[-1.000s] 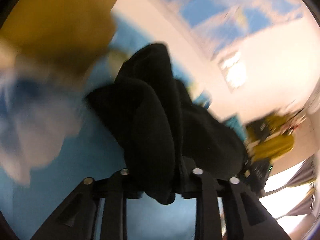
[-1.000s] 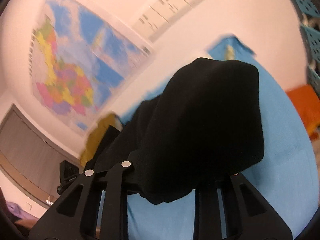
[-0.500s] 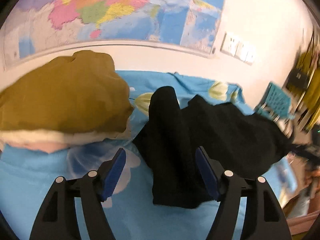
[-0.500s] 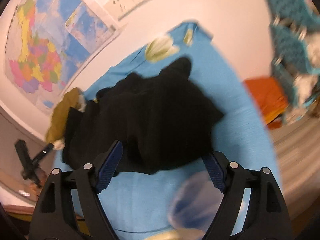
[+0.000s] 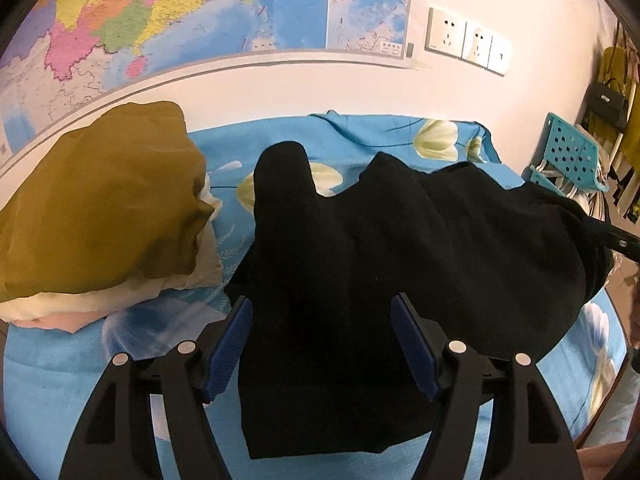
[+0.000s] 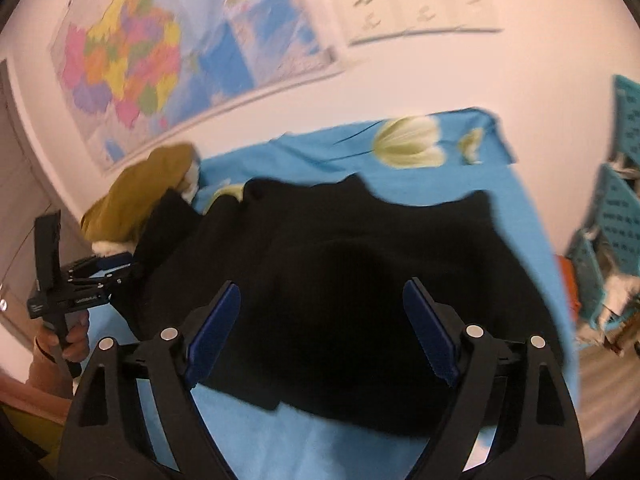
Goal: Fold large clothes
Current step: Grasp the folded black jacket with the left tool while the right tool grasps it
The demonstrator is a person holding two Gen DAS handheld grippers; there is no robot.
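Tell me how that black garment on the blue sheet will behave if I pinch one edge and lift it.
The black garment lies in soft humps and folds, so it will probably droop and trail rather than hold shape. It looks thick and covers much of the blue sheet, so likely fairly heavy. Its matte knit-like surface probably grips well.

A home bedroom: a bed with a blue floral sheet [image 5: 360,136], a wall map [image 5: 168,20], wall sockets [image 5: 468,40], and piled clothes [image 5: 100,208].

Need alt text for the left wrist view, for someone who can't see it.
The open left tool hovers over a crumpled black garment lying on a blue floral sheet. A mustard-topped clothes pile sits left; a map hangs behind.
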